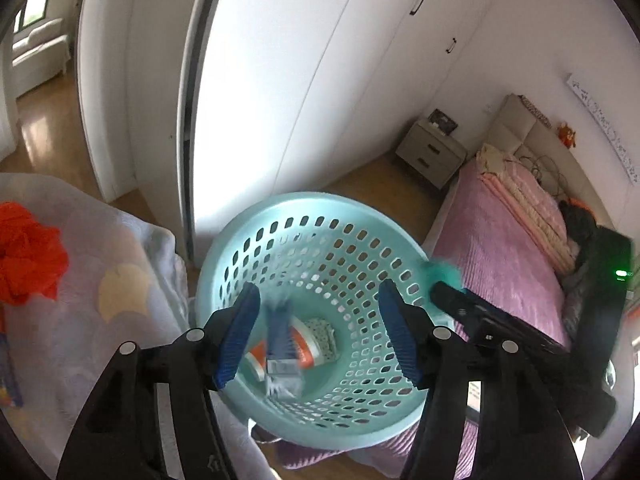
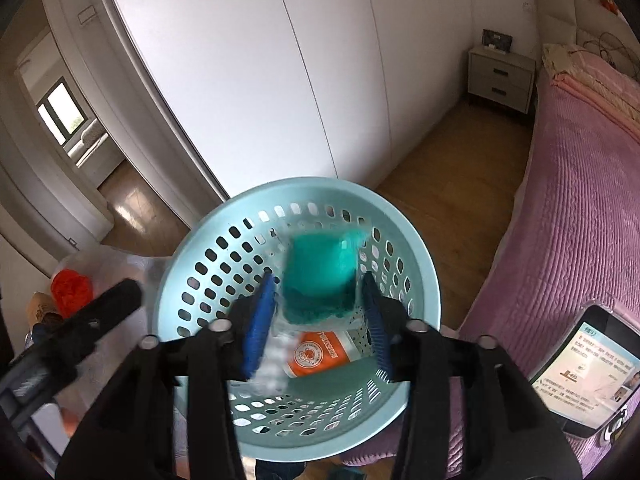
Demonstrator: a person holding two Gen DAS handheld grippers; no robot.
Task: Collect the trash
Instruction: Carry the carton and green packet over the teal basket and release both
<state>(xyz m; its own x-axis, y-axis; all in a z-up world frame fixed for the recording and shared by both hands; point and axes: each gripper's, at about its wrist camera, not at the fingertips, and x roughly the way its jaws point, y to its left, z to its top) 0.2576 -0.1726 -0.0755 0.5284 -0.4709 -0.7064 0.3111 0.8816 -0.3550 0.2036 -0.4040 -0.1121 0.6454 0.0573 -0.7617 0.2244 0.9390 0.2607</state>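
Basket [image 2: 424,280] sits between wardrobe [image 2: 248,64] and pink bed [image 2: 568,216].

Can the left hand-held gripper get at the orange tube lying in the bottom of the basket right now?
Probably yes: the left hand-held gripper is open above the basket, though a blurred blue-white packet lies across the orange tube.

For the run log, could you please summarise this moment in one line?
left tongs open, blue packet dropping | right tongs open, teal packet blurred | over basket

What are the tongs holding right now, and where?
Left tongs: open, a blurred blue packet between them, apparently dropping. Right tongs: a teal packet between the pads; grip unclear.
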